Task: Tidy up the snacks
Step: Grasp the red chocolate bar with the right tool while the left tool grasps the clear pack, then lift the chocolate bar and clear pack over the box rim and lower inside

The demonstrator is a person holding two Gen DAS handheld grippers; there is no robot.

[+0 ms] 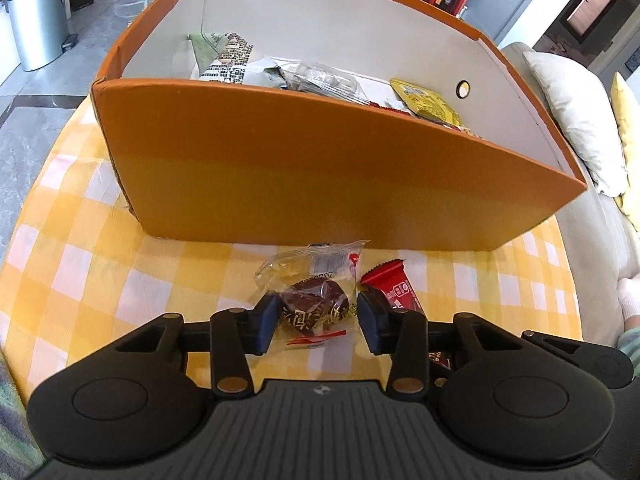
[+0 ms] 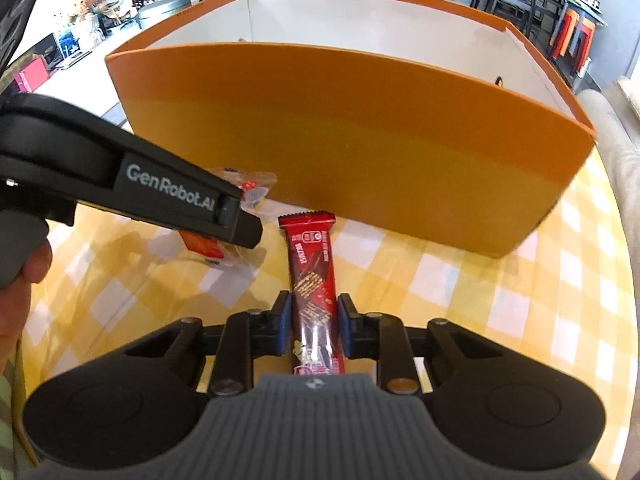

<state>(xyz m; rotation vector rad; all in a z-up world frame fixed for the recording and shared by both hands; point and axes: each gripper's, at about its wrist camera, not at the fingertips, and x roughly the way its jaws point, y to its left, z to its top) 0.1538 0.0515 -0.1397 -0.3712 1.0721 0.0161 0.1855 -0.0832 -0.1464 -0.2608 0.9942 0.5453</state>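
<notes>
Two snacks: both lie on the yellow checked tablecloth [image 1: 100,240], at the foot of the orange box [image 1: 312,168]
Left gripper [image 1: 318,322]: jaws apart, blue pads either side of a clear-wrapped brown sweet [image 1: 316,304], lower centre of the left view; left pad looks to touch the wrapper, right pad just clear
Right gripper [image 2: 314,322]: jaws clamped on a red chocolate wafer bar [image 2: 310,276] lying lengthwise, far end near the box wall, centre of the right view
Orange box: open, white inside, upper half of both views, holding several snack packets [image 1: 428,102]
Hand [image 2: 18,292]: left edge of the right view, holding the left gripper's handle
</notes>
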